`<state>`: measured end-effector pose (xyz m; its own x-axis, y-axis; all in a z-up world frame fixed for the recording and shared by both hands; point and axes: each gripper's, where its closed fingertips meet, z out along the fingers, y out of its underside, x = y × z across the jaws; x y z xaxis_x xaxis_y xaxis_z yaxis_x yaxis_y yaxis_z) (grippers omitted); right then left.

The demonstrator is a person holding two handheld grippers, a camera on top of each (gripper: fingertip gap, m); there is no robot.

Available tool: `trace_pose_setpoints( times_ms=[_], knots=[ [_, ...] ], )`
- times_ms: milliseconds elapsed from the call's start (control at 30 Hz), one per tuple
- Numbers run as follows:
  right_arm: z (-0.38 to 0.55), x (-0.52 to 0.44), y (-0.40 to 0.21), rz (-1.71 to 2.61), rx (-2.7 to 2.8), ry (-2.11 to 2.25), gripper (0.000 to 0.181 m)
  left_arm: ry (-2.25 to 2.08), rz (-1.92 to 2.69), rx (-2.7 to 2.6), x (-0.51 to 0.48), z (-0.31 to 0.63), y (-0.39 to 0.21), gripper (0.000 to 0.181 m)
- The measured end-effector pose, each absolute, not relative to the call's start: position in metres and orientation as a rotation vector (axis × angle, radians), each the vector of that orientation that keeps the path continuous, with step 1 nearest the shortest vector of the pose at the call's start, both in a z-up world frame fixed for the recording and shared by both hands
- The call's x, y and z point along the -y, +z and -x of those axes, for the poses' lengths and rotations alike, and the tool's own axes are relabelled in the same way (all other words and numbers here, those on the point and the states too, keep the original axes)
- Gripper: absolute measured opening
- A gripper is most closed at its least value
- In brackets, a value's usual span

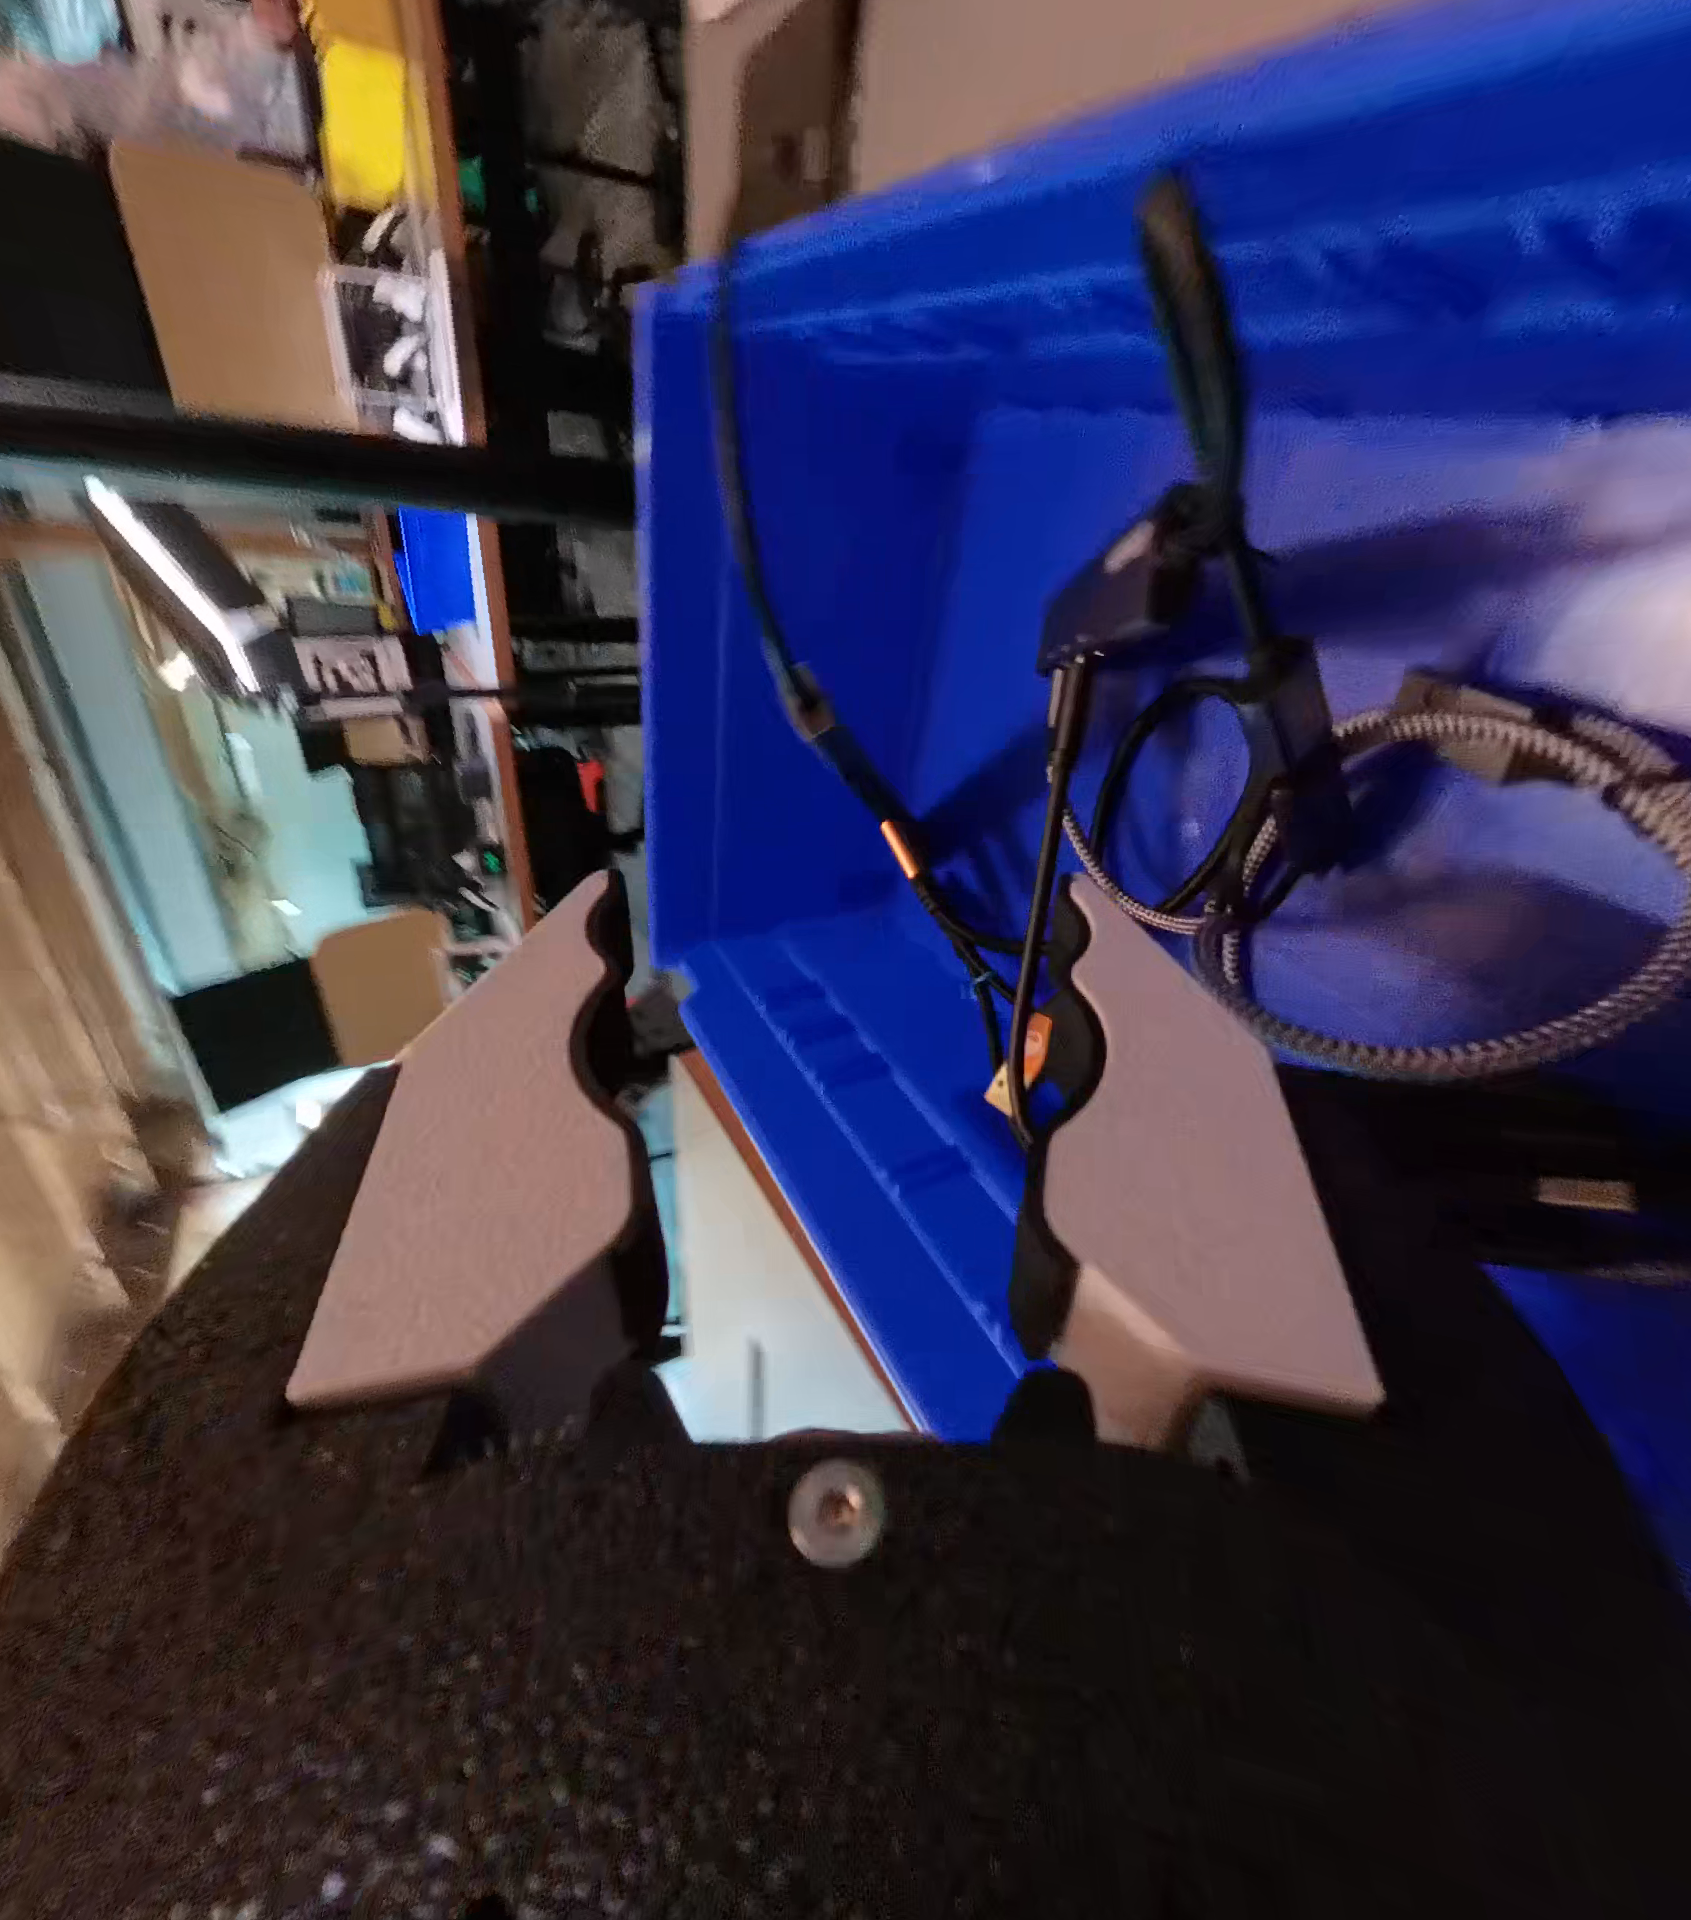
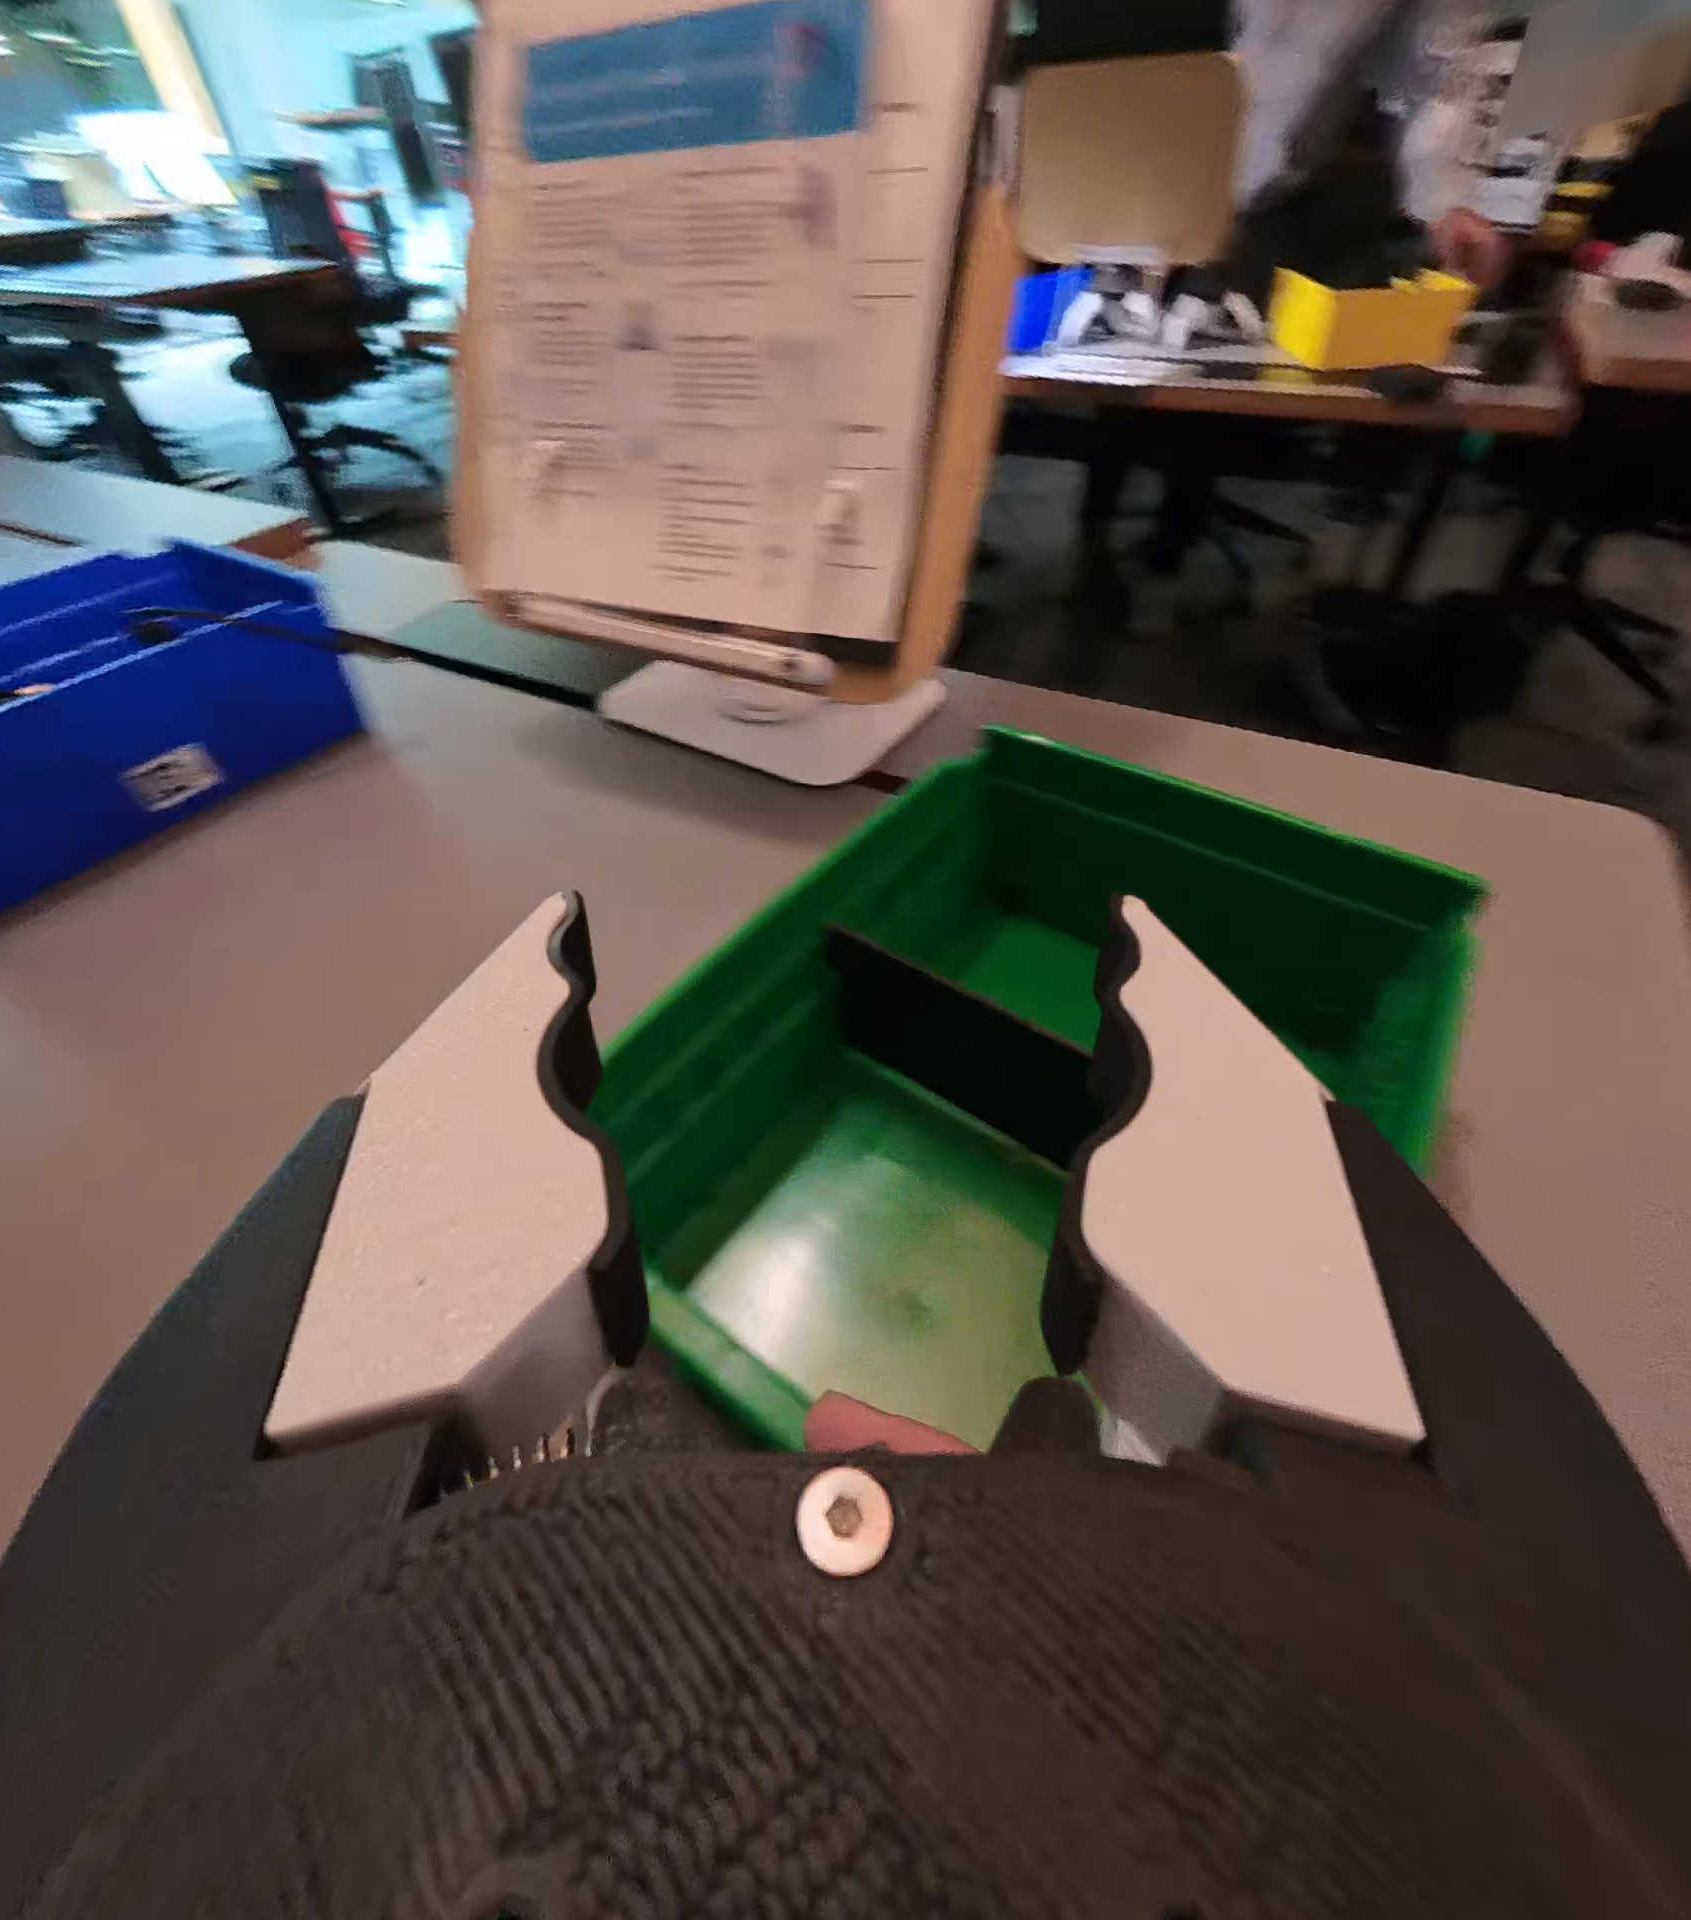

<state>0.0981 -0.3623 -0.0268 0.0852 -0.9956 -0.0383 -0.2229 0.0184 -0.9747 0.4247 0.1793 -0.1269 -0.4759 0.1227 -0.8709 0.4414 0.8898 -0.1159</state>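
The left gripper (image 1: 846, 1049) has its fingers spread wide with nothing pinched between them. It's rolled onto its side, so the blue bin (image 1: 924, 644) looks tipped up in the left wrist view. The gripper sits right at the bin's open top. A thin black cable (image 1: 1043, 883) runs just along the inner edge of the finger on the picture's right; I can't tell if it's actually touching. Deeper in the bin there's a coiled braided cable (image 1: 1506, 1039) and a small black adapter (image 1: 1116, 603), loosely tangled together, which is probably why the thin one strays toward the fingers.

The right gripper (image 2: 846, 1049) is also wide open and empty. It hovers over the near end of the green bin (image 2: 1236, 831) on the table (image 2: 249, 987), looking down into it. A black divider (image 2: 955, 1029) splits that bin into two compartments, and both look empty. In the right wrist view the blue bin sits well off to the left, with a board on a stand (image 2: 706, 312) behind both bins. Everything is a bit motion-blurred.
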Motion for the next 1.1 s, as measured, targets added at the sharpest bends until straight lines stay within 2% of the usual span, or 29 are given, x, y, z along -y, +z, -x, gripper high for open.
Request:
trace_pose_setpoints(
  times_ms=[200,300,533,567,633,733,867,1100],
  knots=[
    [-0.073,0.264,-0.052,1.460,-1.155,-0.914,0.097,-0.419,-0.724,-1.963,-0.144,-0.424,-0.165,0.070],
    [-0.054,0.235,-0.074,1.593,-1.105,-0.872,0.098,-0.406,-0.835,-2.008,-0.140,-0.418,-0.179,0.052],
    [-0.044,0.225,-0.088,1.647,-1.108,-0.859,0.096,-0.336,-0.988,-1.935,-0.122,-0.423,-0.182,0.051],
    [-0.045,0.225,-0.088,1.634,-1.110,-0.862,0.095,-0.338,-0.993,-1.926,-0.119,-0.423,-0.182,0.044],
    [-0.048,0.223,-0.089,1.615,-1.120,-0.866,0.094,-0.301,-0.993,-1.940,-0.121,-0.422,-0.187,0.009],
    [-0.049,0.217,-0.093,1.638,-1.103,-0.862,0.093,-0.309,-0.948,-1.864,-0.122,-0.423,-0.181,0.007],
    [-0.055,0.210,-0.097,1.651,-1.096,-0.855,0.092,-0.327,-0.743,-1.760,-0.131,-0.433,-0.142,0.007],
    [-0.061,0.184,-0.088,1.673,-1.005,-0.793,0.090,-0.695,-0.459,-1.697,-0.130,-0.397,-0.024,0.007]
  ],
)
